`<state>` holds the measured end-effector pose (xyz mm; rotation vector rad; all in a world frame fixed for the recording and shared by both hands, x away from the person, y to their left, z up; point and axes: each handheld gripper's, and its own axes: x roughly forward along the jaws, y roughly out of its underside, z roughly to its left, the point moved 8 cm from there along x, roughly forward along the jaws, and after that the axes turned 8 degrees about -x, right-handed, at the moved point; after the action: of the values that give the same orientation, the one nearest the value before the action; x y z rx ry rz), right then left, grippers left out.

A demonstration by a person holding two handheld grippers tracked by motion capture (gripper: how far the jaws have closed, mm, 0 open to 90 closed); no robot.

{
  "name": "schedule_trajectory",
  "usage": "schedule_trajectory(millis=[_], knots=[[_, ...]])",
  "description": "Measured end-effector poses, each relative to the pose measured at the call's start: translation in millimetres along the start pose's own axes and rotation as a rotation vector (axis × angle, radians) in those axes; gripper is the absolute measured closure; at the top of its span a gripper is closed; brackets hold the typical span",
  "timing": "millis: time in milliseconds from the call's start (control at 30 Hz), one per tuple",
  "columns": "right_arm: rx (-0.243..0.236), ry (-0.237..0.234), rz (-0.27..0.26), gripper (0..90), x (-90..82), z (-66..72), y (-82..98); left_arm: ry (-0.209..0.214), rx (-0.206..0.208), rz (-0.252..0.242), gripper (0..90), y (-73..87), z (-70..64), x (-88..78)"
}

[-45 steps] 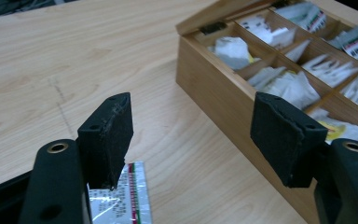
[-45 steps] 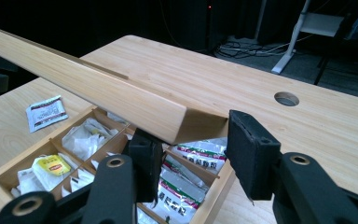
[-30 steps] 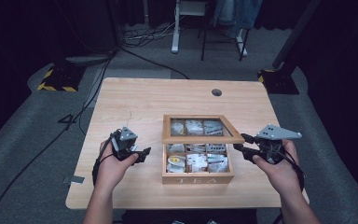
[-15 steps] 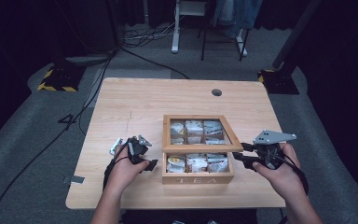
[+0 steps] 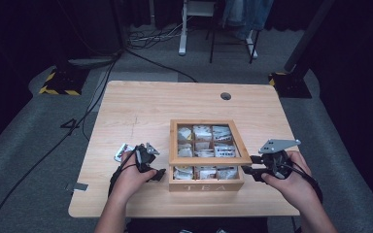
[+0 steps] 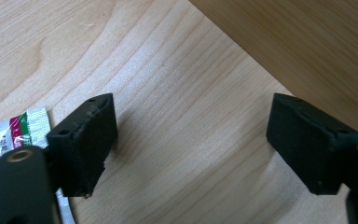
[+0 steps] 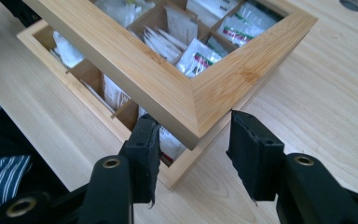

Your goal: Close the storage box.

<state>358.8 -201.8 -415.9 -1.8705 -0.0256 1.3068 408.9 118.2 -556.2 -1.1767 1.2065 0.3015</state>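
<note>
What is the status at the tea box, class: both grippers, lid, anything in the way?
Left gripper open, empty, beside tea box. Right gripper open astride the raised lid corner. Loose sachet on table behind left gripper.

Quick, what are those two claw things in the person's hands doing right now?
Left gripper: open, empty, over bare tabletop.
Right gripper: open, jaws either side of the wooden tea box's raised lid corner, not clamped.

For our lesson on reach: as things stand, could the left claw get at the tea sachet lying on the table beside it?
Probably yes. The sachet lies flat on bare table right beside the left claw, whose jaws stand open with nothing between them. The tea box sits on its other side, out of the way.
</note>
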Motion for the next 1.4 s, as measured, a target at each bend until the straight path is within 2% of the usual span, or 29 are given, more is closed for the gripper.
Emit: schedule_trajectory(millis=[133, 367, 600, 800, 933, 1400], knots=[[-0.009, -0.004, 0.035, 53.8, 3.1, 2.1, 2.9, 0.001, 0.003, -0.015, 13.8, 0.0, -0.3, 1.3], [-0.026, -0.024, 0.093, 53.7, 10.2, 5.2, 8.7, 0.009, 0.013, -0.025, 4.1, 0.0, -3.6, 5.8], [-0.053, -0.052, 0.159, 53.6, 20.3, 9.0, 15.7, 0.012, 0.016, -0.026, 3.6, 0.0, -3.5, 6.0], [-0.091, -0.056, 0.221, 53.5, 29.3, 11.9, 21.8, 0.008, 0.012, -0.022, 3.2, 0.3, -3.7, 6.0], [-0.098, -0.059, 0.256, 53.0, 34.0, 13.7, 25.1, 0.009, 0.013, -0.023, 3.0, 0.1, -3.8, 6.1], [-0.103, -0.086, 0.295, 52.2, 42.0, 15.0, 30.9, 0.008, 0.014, -0.025, 2.6, 0.0, -3.9, 6.3]])
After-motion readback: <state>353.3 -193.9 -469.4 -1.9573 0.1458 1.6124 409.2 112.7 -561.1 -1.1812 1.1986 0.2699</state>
